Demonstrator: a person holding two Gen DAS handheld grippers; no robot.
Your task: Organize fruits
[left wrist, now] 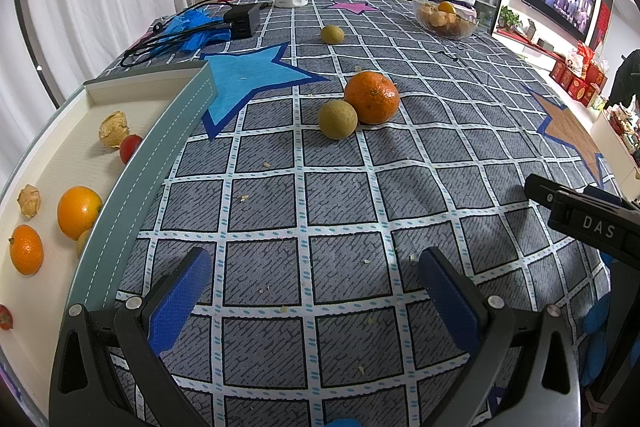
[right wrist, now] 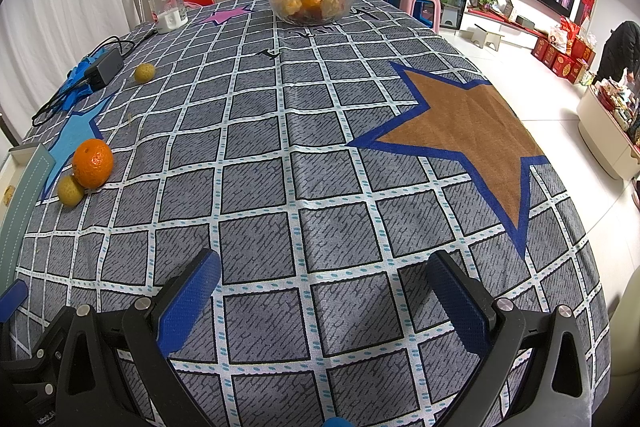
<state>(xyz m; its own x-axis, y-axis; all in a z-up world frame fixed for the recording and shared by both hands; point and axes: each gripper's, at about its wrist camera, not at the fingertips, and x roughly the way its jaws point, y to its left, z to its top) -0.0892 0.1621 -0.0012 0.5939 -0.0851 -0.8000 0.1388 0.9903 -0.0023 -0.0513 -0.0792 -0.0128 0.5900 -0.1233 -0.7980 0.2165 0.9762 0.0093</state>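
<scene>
Lying stem-sideways: tangerine (left wrist: 371,97) beside longan (left wrist: 337,119)

Tray (left wrist: 160,163) at table's left edge, mandarin (left wrist: 372,97) touching longan (left wrist: 337,119) — bowl (left wrist: 446,17) far behind

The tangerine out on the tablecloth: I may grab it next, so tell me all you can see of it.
The tangerine is a round, bright orange fruit with dimpled, slightly blotchy peel, whole and unpeeled. It sits on the checked tablecloth just beyond the blue star, outside the tray. A smaller yellow-green fruit rests against its near left side. Neither gripper touches it.
</scene>
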